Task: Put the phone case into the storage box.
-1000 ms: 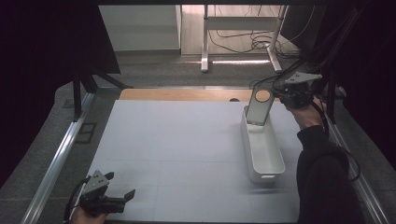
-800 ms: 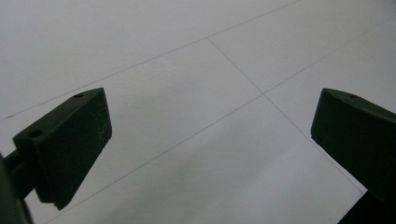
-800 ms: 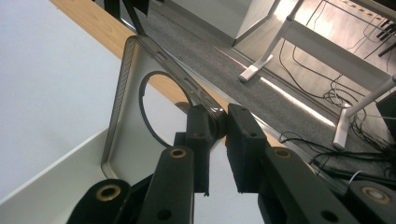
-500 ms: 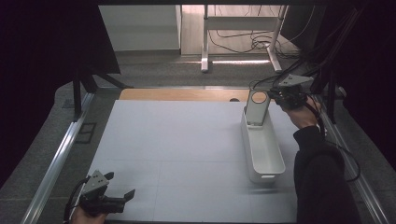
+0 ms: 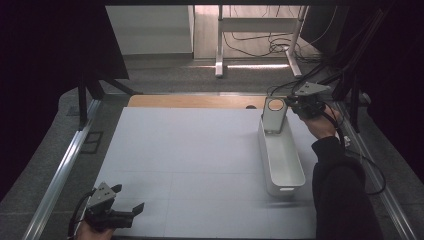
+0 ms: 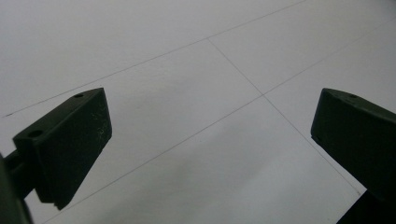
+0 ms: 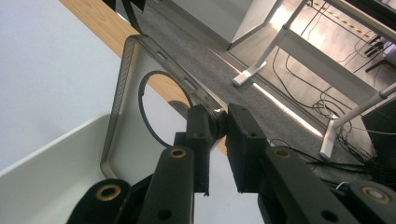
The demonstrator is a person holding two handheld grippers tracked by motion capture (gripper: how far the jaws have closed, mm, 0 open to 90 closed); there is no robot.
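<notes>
High view: my right tongs (image 5: 289,106) are clamped on the edge of a clear soft-plastic phone case with a round ring (image 5: 274,115), held upright over the far end of the long white plastic bin (image 5: 288,181) | left tongs (image 5: 126,201) gape wide, holding nothing, low over the white worktop (image 5: 190,150) near corner.

Right tongs (image 5: 289,106): shifted a little left and lower, toward the far end of the bin (image 5: 295,172).
Case (image 5: 274,115): carried along in the pinch, now standing lower, its bottom edge down in the bin's far end.
</notes>
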